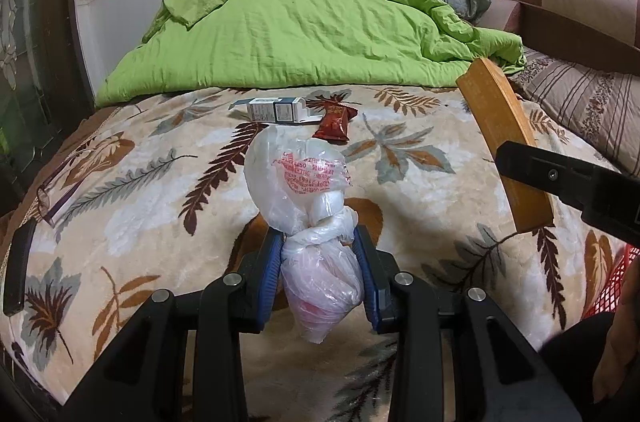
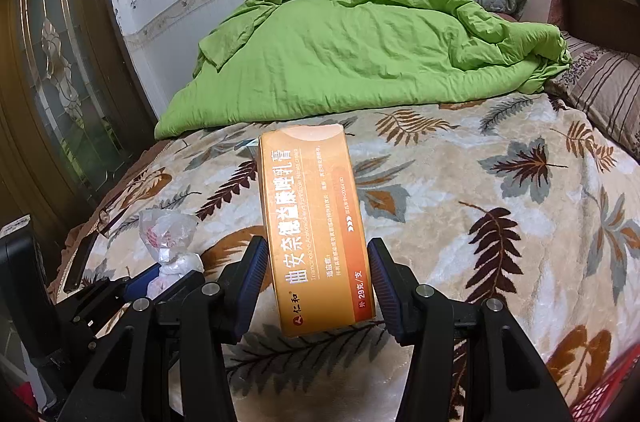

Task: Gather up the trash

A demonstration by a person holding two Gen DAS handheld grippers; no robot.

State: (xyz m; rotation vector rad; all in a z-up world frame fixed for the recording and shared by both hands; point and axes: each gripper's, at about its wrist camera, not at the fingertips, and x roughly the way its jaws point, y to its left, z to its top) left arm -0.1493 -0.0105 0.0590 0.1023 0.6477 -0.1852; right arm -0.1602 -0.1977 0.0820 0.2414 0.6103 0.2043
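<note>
Knotted bag (image 1: 316, 234) clamped between left gripper (image 1: 318, 242) pads.

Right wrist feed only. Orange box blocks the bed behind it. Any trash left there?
Observer: Yes. Left wrist shows a white-and-blue carton lying on the leaf-print blanket.
Operator: Anything else?
Observer: A red wrapper right beside the carton.
Operator: Other hand's grip?
Observer: The left claw squeezes the plastic bag at its knot.
</note>
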